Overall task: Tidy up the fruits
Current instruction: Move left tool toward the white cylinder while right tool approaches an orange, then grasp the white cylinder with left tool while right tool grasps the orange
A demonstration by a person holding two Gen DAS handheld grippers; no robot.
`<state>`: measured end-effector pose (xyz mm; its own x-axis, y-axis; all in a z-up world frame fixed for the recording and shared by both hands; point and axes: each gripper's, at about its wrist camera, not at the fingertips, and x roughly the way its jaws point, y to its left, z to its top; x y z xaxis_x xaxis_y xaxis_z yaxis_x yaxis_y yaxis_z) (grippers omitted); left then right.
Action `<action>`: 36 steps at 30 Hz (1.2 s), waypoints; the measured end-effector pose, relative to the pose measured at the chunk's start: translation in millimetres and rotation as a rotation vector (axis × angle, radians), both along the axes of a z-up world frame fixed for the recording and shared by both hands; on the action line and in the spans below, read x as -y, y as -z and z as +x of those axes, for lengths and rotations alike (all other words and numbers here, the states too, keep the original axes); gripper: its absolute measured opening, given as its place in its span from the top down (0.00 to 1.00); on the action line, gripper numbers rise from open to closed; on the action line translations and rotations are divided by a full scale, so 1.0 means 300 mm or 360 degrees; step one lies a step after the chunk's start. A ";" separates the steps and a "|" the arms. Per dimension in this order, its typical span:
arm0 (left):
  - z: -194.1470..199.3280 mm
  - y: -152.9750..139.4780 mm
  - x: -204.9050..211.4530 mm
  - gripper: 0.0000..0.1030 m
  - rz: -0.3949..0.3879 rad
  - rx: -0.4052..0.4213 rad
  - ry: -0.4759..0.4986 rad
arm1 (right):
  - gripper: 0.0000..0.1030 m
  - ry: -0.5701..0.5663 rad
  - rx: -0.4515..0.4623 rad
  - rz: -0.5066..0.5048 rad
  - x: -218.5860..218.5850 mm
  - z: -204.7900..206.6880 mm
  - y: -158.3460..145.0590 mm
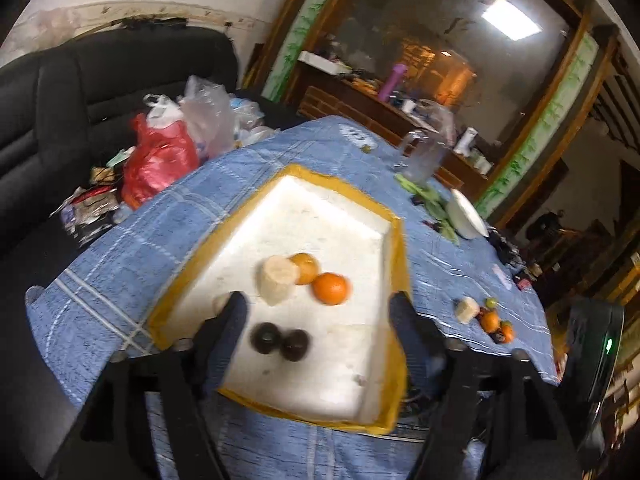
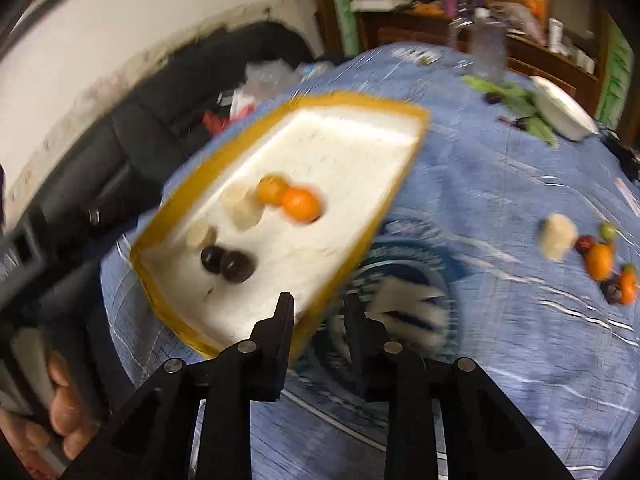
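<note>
Both pairs of jaws hold nothing: the left gripper (image 1: 318, 304) stands wide apart above the near half of the tray (image 1: 396, 248), and the right gripper (image 2: 318, 306) has only a narrow gap, with the tray's near yellow edge seeming to lie in or just under this gap, though the blur does not let me say if it touches.

Inside the tray lie two oranges (image 1: 330, 288) touching each other, a pale chunk (image 1: 276, 280) beside them, a smaller pale piece partly behind the left finger, and two dark fruits (image 1: 280, 340) at about 6 o'clock of the oranges. The loose fruits (image 2: 588, 256) wait on the cloth at 3 o'clock of the tray, well apart from it.

My worry is the tray. It looks light, like foam, and if the right finger catches the rim, the tray may slide or tip and the round fruits inside will roll. The loose fruits are small and packed together, so a grasp of one may push the others away.

Under everything is a blue cloth (image 1: 120, 248) with wrinkles. Behind are plastic bags (image 1: 168, 148), a black sofa, a white bowl (image 2: 564, 116) on green leaves, and a clear jug (image 1: 422, 156) before a wooden cabinet.
</note>
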<state>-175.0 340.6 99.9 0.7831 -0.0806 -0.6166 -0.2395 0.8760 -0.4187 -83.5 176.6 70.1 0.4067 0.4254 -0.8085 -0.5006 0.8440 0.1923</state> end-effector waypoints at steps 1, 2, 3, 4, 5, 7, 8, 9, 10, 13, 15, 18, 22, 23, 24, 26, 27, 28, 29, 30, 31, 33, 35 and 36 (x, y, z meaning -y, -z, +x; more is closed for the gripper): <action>-0.001 -0.011 0.014 0.13 -0.0001 0.0023 0.0020 | 0.65 0.0043 0.0023 -0.0004 0.043 0.008 -0.020; -0.005 -0.031 0.043 0.12 0.0015 0.0066 0.0044 | 0.56 0.0096 0.0041 -0.0008 0.093 0.018 -0.039; -0.006 -0.047 0.068 0.08 0.0037 0.0098 0.0061 | 0.50 0.0190 0.0063 -0.0026 0.181 0.041 -0.072; -0.006 -0.064 0.101 0.04 0.0062 0.0130 0.0085 | 0.38 0.0247 0.0078 -0.0034 0.238 0.058 -0.097; -0.002 -0.076 0.129 0.03 0.0076 0.0152 0.0116 | 0.24 0.0297 0.0104 -0.0038 0.297 0.074 -0.126; 0.011 -0.090 0.193 0.02 0.0090 0.0169 0.0205 | 0.04 0.0466 0.0239 -0.0001 0.457 0.092 -0.211; 0.024 -0.093 0.235 0.02 0.0103 0.0162 0.0254 | 0.00 0.0601 0.0341 0.0063 0.554 0.086 -0.253; 0.034 -0.093 0.265 0.02 0.0114 0.0156 0.0284 | 0.00 0.0669 0.0400 0.0110 0.608 0.079 -0.274; 0.042 -0.091 0.291 0.02 0.0126 0.0149 0.0309 | 0.00 0.0760 0.0475 0.0209 0.708 0.065 -0.285; 0.094 -0.067 0.384 0.02 0.0173 0.0084 0.0384 | 0.01 0.1034 0.0300 0.0267 0.892 0.092 -0.198; 0.129 -0.051 0.433 0.02 0.0193 0.0041 0.0425 | 0.12 0.1063 0.0116 0.0278 0.954 0.129 -0.114; 0.193 -0.031 0.493 0.02 0.0188 -0.0013 0.0471 | 0.37 0.1026 -0.0085 0.0280 0.991 0.180 -0.008; 0.294 -0.010 0.569 0.13 0.0167 -0.0046 0.0540 | 0.45 0.0977 -0.0085 0.0245 0.980 0.215 0.051; 0.328 0.000 0.593 0.17 0.0174 -0.0055 0.0564 | 0.45 0.0972 -0.0069 0.0243 0.974 0.227 0.052; 0.360 0.012 0.616 0.24 0.0180 -0.0068 0.0586 | 0.45 0.0968 -0.0057 0.0239 0.976 0.244 0.059; 0.429 0.046 0.661 0.38 0.0198 -0.0120 0.0622 | 0.45 0.0963 -0.0024 0.0212 0.956 0.262 0.073; 0.469 0.067 0.685 0.41 0.0208 -0.0150 0.0638 | 0.45 0.0960 -0.0005 0.0193 0.944 0.279 0.081; 0.496 0.085 0.698 0.41 0.0210 -0.0160 0.0647 | 0.45 0.0959 0.0010 0.0174 0.936 0.286 0.083; 0.527 0.103 0.716 0.41 0.0215 -0.0162 0.0648 | 0.45 0.0958 0.0022 0.0157 0.934 0.290 0.088; 0.554 0.119 0.732 0.41 0.0223 -0.0163 0.0650 | 0.45 0.0957 0.0034 0.0141 0.931 0.309 0.104; 0.584 0.136 0.749 0.41 0.0231 -0.0166 0.0662 | 0.45 0.0956 0.0043 0.0133 0.928 0.321 0.111; 0.627 0.162 0.775 0.41 0.0256 -0.0182 0.0683 | 0.45 0.0957 0.0051 0.0130 0.931 0.340 0.124; 0.666 0.196 0.798 0.41 0.0283 -0.0221 0.0702 | 0.45 0.0954 0.0050 0.0124 0.930 0.351 0.136; 0.676 0.207 0.802 0.41 0.0281 -0.0233 0.0715 | 0.45 0.0951 0.0048 0.0124 0.929 0.353 0.142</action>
<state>27.8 100.0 37.8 0.5995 -0.2745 -0.7519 0.1324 0.9604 -0.2450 22.5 -102.1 27.5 0.6156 0.1737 -0.7687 0.0496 0.9649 0.2578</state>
